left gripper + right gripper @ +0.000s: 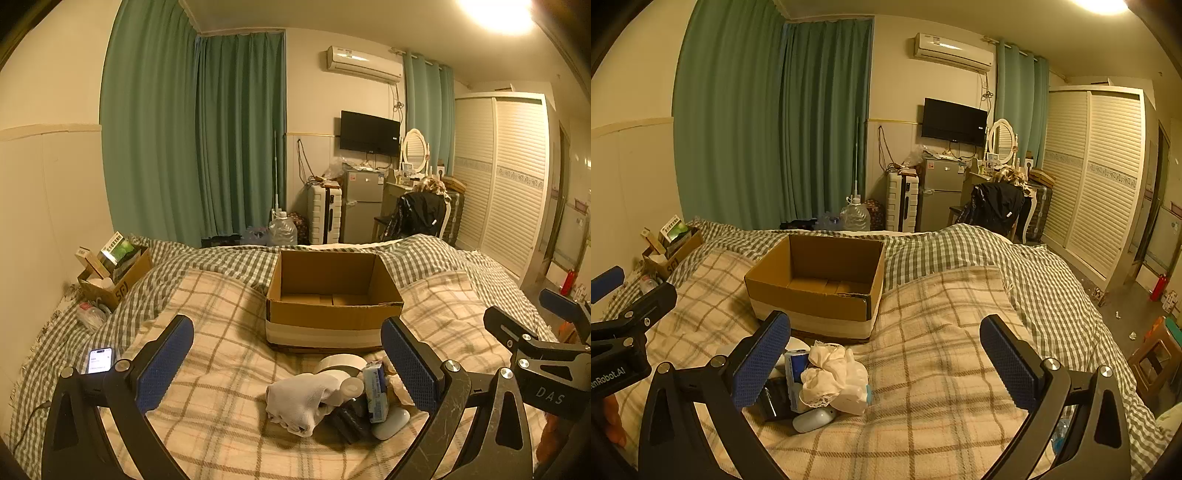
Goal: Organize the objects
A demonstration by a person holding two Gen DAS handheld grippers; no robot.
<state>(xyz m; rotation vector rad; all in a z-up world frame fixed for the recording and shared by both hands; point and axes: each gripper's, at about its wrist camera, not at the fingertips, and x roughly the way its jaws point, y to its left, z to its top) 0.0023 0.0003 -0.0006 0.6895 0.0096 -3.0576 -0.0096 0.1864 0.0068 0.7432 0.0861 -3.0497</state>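
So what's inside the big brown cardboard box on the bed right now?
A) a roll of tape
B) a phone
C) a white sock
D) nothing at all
D: both wrist views look down into the open brown cardboard box and show only its bare bottom, while the little pile of things sits on the checked blanket in front of it.

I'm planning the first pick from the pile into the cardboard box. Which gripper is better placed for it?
Left, probably. The open left gripper frames the pile, with the crumpled white cloth between its fingers, before the open brown cardboard box. The open right gripper centres on bare plaid blanket.
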